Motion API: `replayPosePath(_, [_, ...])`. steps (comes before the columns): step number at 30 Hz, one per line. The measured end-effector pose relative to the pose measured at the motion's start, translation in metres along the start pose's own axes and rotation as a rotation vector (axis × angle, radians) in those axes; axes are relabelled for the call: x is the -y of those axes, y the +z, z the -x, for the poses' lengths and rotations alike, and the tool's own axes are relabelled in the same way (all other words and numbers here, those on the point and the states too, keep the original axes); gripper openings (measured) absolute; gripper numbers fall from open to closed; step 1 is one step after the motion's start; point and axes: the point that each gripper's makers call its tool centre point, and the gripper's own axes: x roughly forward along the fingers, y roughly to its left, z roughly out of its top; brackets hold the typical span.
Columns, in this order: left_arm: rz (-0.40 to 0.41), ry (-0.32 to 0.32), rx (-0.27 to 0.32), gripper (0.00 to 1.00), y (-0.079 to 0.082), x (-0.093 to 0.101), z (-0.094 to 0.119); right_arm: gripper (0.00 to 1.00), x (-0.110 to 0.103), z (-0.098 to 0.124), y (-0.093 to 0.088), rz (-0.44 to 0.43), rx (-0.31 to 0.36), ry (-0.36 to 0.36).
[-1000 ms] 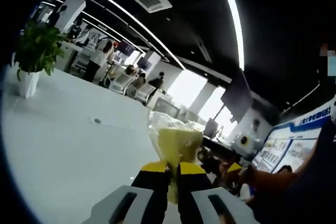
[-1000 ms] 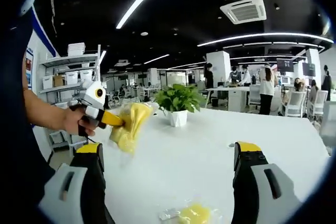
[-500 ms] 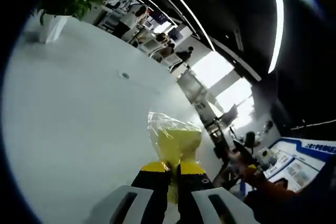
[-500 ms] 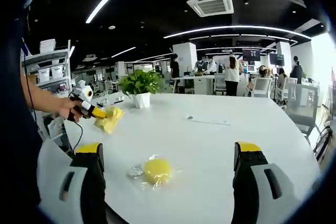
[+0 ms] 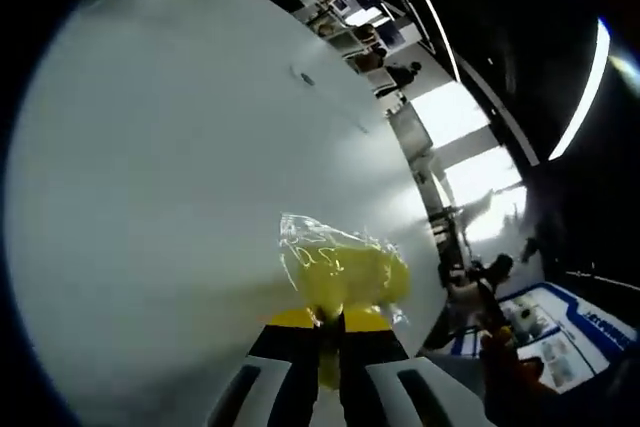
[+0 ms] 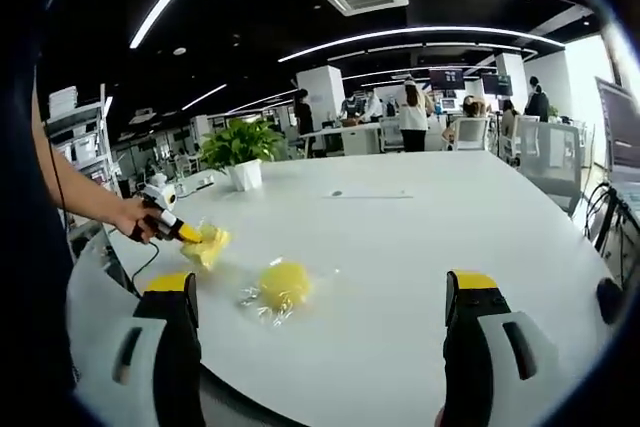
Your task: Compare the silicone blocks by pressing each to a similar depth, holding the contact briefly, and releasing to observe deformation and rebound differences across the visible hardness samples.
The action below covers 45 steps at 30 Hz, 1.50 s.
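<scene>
Left gripper (image 5: 329, 319) is clamping a bagged yellow silicone block (image 5: 345, 272) just over the white table (image 5: 150, 197), while right gripper (image 6: 325, 297), jaws wide and empty, is viewing another bagged yellow block (image 6: 282, 284) lying mid-table.

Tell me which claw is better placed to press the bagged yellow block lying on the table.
Right claw: open and empty, facing the yellow block on the table. The left claw is shut on another bagged block.

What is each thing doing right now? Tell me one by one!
left gripper: fingers shut on the bagged yellow block.
bagged yellow block: held low over the table.
right gripper: fingers wide open, holding nothing.
second bagged yellow block: lying loose on the table.
white table: bare around the blocks.
potted plant: standing upright.
</scene>
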Motion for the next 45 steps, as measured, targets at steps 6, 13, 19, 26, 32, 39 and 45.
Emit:
replayPosePath(6, [0.041, 0.024, -0.016, 0.04, -0.013, -0.011, -0.006, 0.96, 0.001, -0.002, -0.01, 0.034, -0.009, 0.002])
replayPosePath(13, [0.068, 0.058, -0.01, 0.05, -0.018, -0.021, -0.007, 0.96, 0.007, 0.001, -0.017, 0.037, -0.04, -0.004])
replayPosePath(19, [0.018, 0.106, -0.015, 0.07, -0.021, -0.03, -0.01, 0.96, 0.01, 0.003, -0.025, 0.047, -0.07, 0.006])
replayPosePath(26, [-0.028, 0.128, -0.007, 0.09, -0.018, -0.032, -0.012, 0.96, 0.013, 0.004, -0.029, 0.047, -0.078, 0.005])
replayPosePath(32, [-0.227, 0.123, 0.058, 0.34, -0.011, -0.025, -0.008, 0.96, 0.013, 0.001, -0.032, 0.089, -0.099, 0.024])
replayPosePath(39, [-0.34, 0.116, 0.194, 0.71, 0.003, -0.013, 0.009, 0.96, 0.015, -0.002, -0.036, 0.079, -0.118, 0.038])
replayPosePath(45, [-0.529, 0.171, 0.34, 1.0, 0.024, 0.002, 0.035, 0.96, 0.014, -0.004, -0.046, 0.089, -0.152, 0.034])
